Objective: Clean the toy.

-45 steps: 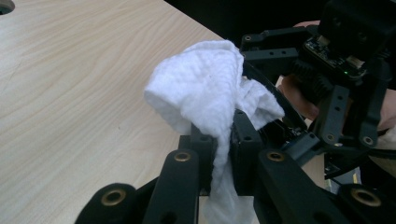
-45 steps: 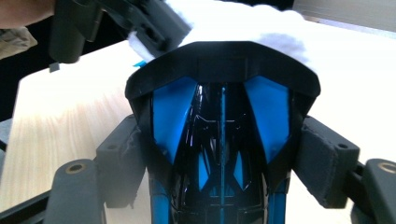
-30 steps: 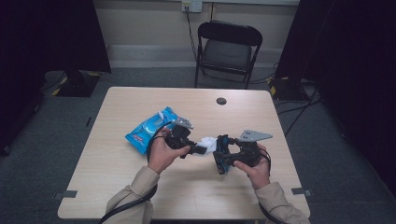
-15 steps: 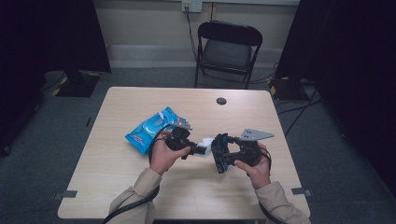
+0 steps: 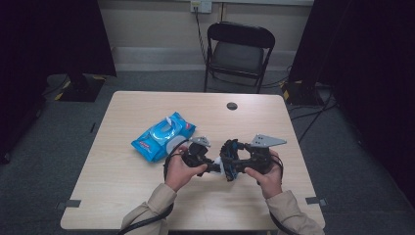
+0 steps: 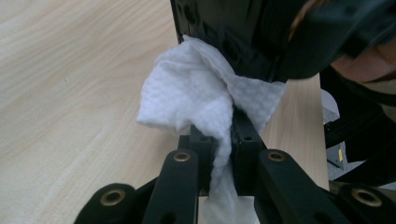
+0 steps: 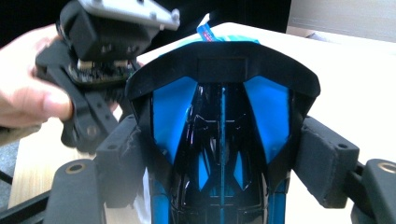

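Wipe (image 6: 196, 100), white and crumpled, sits pinched in the left gripper (image 6: 219, 140), whose jaws are clenched tight on its lower fold so the loose bulk sticks out ahead as a cleaning pad. It presses against a black-and-blue object (image 7: 222, 135), maybe a helmet-like or visor-shaped item, hard to tell, which the right gripper (image 7: 224, 154) grips from both sides, jaws spread wide around its body to hold it steady for wiping. In the high view both grippers meet nose to nose just in front of the person, left gripper (image 5: 198, 155) and right gripper (image 5: 247, 157) touching through the wipe (image 5: 219, 164), low over the bench (image 5: 293, 127). Blue wipes pack (image 5: 163, 136) lies just left of and beyond the left gripper, flap up, near enough for another sheet. Judged step: rubbing the held object's side clean.
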`<state>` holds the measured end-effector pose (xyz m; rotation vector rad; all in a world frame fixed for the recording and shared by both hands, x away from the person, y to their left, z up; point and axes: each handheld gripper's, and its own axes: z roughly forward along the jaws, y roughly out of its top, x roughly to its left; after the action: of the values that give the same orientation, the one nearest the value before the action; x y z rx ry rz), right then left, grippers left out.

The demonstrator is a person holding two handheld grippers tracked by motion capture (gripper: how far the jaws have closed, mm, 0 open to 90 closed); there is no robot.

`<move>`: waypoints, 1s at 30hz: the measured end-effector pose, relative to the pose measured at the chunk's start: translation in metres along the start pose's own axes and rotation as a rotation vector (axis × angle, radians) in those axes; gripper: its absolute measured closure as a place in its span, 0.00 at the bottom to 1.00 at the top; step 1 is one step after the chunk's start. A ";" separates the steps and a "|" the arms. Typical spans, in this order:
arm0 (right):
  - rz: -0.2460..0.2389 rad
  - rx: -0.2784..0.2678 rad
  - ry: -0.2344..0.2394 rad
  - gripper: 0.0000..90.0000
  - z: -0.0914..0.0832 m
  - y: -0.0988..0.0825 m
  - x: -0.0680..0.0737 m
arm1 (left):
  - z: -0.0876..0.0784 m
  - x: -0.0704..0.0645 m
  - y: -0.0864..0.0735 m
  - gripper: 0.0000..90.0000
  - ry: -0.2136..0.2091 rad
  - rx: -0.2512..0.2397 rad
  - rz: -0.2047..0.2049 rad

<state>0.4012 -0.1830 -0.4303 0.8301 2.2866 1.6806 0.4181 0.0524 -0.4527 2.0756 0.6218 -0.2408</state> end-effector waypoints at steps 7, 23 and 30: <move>0.004 -0.005 0.007 0.28 0.003 0.002 0.001 | 0.008 0.000 -0.009 0.91 -0.004 0.016 -0.003; 0.020 -0.031 0.017 0.28 0.000 0.004 0.001 | 0.015 0.000 -0.020 0.91 -0.012 0.043 -0.013; 0.017 -0.029 0.016 0.28 -0.002 0.003 -0.001 | 0.000 0.006 -0.023 0.91 0.026 0.021 -0.032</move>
<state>0.4020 -0.1843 -0.4271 0.8359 2.2662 1.7291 0.4117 0.0646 -0.4720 2.0924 0.6715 -0.2405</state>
